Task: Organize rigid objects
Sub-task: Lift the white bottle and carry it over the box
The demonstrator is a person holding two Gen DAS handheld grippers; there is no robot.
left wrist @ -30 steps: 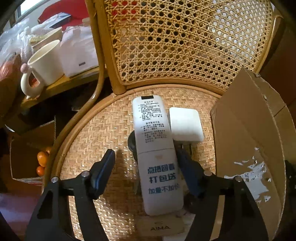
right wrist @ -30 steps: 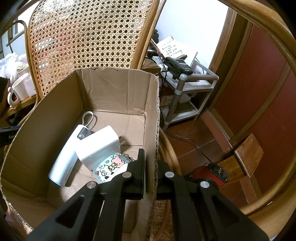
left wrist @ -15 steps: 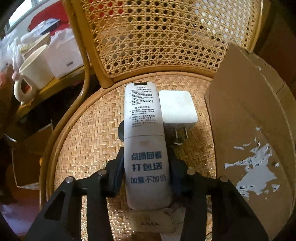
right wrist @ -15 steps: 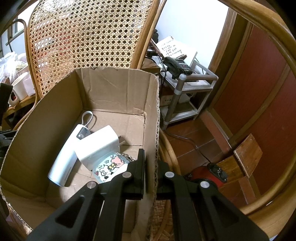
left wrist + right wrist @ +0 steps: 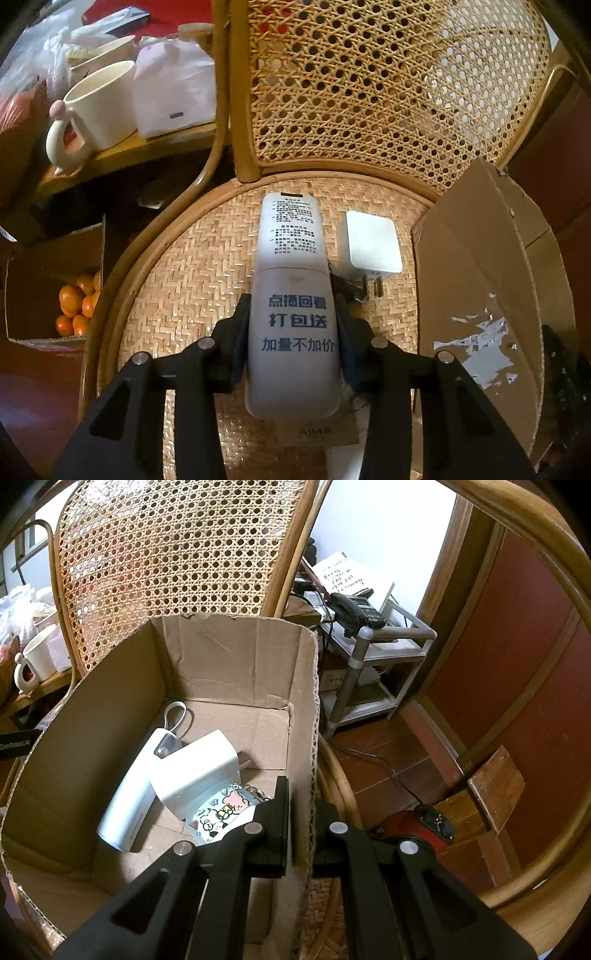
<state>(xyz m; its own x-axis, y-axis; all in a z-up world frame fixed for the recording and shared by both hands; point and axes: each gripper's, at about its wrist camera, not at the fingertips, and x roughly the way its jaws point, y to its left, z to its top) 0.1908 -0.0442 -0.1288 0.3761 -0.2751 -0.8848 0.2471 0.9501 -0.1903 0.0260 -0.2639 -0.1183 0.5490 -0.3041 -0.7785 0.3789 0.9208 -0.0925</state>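
the rattan chair (image 5: pixel 192 266) is filling the left wrist view, its woven round seat carrying everything. the cardboard box (image 5: pixel 236 672) is standing on the seat's right side, open at the top, its near wall rising just beside the seat's free weave. a second ago the left gripper (image 5: pixel 293 328) was spread wide around the white remote control (image 5: pixel 293 295) lying flat on the seat; now its fingers are pressing both long sides of the remote's lower half, and the remote is tilting up off the weave, with a tan tag showing under its near end. the white plug adapter (image 5: pixel 373 247), which sat touching the remote's right edge, is now sitting apart from it, prongs pointing toward the camera.

the right gripper (image 5: pixel 299 823) is holding as before, clamped together on the box's right wall, one finger inside and one outside. inside the box a white power bank (image 5: pixel 133 794) with a loop strap, a white charger block (image 5: pixel 199 771) and a cartoon-printed case (image 5: pixel 221 812) are lying bunched at the near right; the box floor to the far side and left is bare cardboard. to the remote's left the seat weave is running open to the curved rim. a cream mug (image 5: pixel 99 107) is standing on the side table beyond the chair's left arm.
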